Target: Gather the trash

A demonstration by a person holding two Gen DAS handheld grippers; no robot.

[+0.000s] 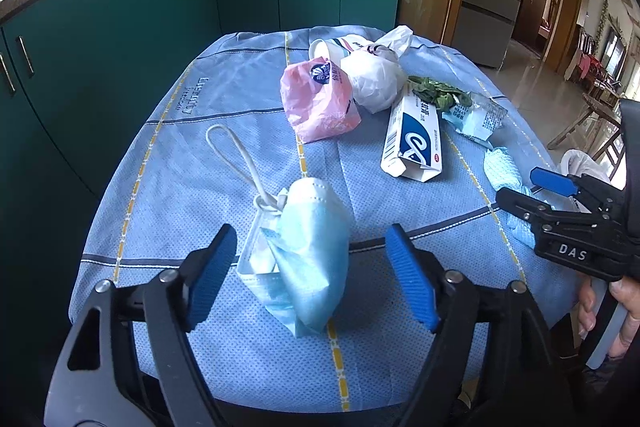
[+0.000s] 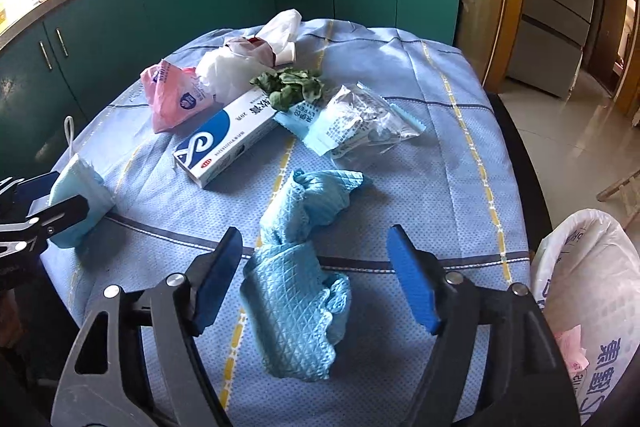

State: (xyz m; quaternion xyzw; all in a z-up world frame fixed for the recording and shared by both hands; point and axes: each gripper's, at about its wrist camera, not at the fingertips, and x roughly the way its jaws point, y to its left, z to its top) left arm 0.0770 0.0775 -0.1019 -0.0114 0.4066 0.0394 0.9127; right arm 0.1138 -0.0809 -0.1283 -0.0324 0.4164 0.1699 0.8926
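Observation:
A crumpled blue face mask (image 1: 304, 259) with a white ear loop lies on the blue tablecloth (image 1: 192, 155), between the fingers of my open left gripper (image 1: 314, 267). The mask also shows in the right wrist view (image 2: 78, 199). A blue waffle cloth (image 2: 300, 275) lies between the fingers of my open right gripper (image 2: 314, 271); the right gripper also shows in the left wrist view (image 1: 520, 187). Farther back lie a white and blue box (image 2: 228, 143), a pink bag (image 2: 176, 95), a white bag (image 2: 236, 67), green leaves (image 2: 292, 85) and a clear wrapper (image 2: 356, 123).
A bin lined with a white bag (image 2: 588, 291) stands at the table's right edge, with pink scraps inside. Green kitchen cabinets (image 1: 120, 27) run behind and left of the table. A paper cup (image 1: 332, 47) lies at the far side. A fridge (image 2: 560, 7) stands at the right.

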